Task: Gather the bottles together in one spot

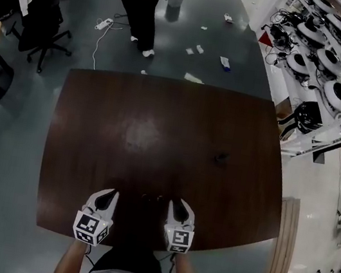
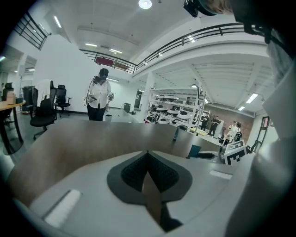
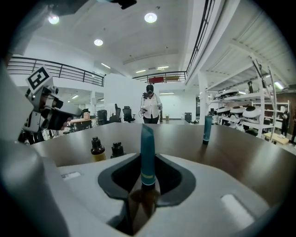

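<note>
Head view: person (image 1: 140,9) cut off above the chest by the top edge | far bottle (image 1: 221,156) only a dark speck | right gripper view: teal tube (image 3: 147,139) lower end lost in shadow between right gripper (image 3: 147,159) jaws | yellowish bottle (image 3: 97,152), dark bottle (image 3: 117,150) lower halves hidden.

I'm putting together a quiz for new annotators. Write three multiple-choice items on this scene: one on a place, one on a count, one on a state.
1. Where does the far teal tube stand?
A) alone, further out on the table
B) on the floor
C) on a chair

2. How many small dark-capped bottles are on the table?
A) one
B) two
C) four

3. What is between the left gripper's jaws?
A) a bottle
B) a tube
C) nothing

Key:
1 A: the right gripper view shows it upright on the table, well beyond everything else.
2 B: that view shows two side by side.
3 C: in the left gripper view the jaw tips meet with nothing between them.
</note>
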### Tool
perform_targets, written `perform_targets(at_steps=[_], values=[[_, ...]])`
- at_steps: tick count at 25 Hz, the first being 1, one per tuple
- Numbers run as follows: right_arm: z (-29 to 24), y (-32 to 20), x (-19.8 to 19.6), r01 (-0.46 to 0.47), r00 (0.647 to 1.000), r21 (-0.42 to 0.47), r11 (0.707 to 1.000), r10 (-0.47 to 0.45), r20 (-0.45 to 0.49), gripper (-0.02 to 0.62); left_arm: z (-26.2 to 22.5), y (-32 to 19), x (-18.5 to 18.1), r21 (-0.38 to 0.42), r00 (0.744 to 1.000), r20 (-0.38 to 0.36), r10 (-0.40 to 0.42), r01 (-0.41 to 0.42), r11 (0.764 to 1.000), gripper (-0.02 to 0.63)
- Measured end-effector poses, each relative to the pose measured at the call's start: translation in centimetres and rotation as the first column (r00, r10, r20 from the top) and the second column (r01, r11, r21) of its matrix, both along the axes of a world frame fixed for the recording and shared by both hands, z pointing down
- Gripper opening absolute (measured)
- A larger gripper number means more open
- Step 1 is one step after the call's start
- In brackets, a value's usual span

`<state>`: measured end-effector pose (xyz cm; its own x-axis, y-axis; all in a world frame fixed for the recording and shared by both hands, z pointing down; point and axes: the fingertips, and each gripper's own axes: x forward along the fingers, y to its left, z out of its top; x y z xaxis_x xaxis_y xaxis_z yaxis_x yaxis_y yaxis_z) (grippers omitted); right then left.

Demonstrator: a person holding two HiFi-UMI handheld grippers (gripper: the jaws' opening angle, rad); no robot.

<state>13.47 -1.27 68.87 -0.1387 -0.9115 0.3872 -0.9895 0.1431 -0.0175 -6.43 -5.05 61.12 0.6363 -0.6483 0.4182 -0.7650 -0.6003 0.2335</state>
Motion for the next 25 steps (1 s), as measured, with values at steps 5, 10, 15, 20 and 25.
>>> perform_targets(at_steps=[5,10,15,20,25], values=[[-0.3,0.2,-0.1,0.002,1.0,0.006,1.0,-0.001,-0.005,0.095,-0.2,0.2,0.4,-0.004,1.0,-0.001,0.008,-0.008,1.0,-0.002],[-0.2,0.3,0.0,-0.005,1.0,0.007,1.0,0.005,-0.007,0.097,-0.2,0.2,0.7,0.001,1.0,-0.003,0.013,-0.013,1.0,-0.002],[-0.1,0.4,-0.1,-0.018,1.0,0.009,1.0,0.018,-0.012,0.097,-0.1,0.2,0.1,-0.001,1.0,0.002,0.006,-0.006,1.0,-0.002],[0.1,0.4,-0.3,-0.028,1.0,0.008,1.0,0.028,-0.004,0.098,0.2,0.1,-0.4,-0.004,1.0,0.001,0.002,-0.002,1.0,-0.002],[0.2,0.5,-0.5,-0.025,1.0,0.0,1.0,0.025,0.011,0.161,-0.1,0.0,-0.4,-0.005,1.0,0.0,0.003,-0.003,1.0,-0.002]])
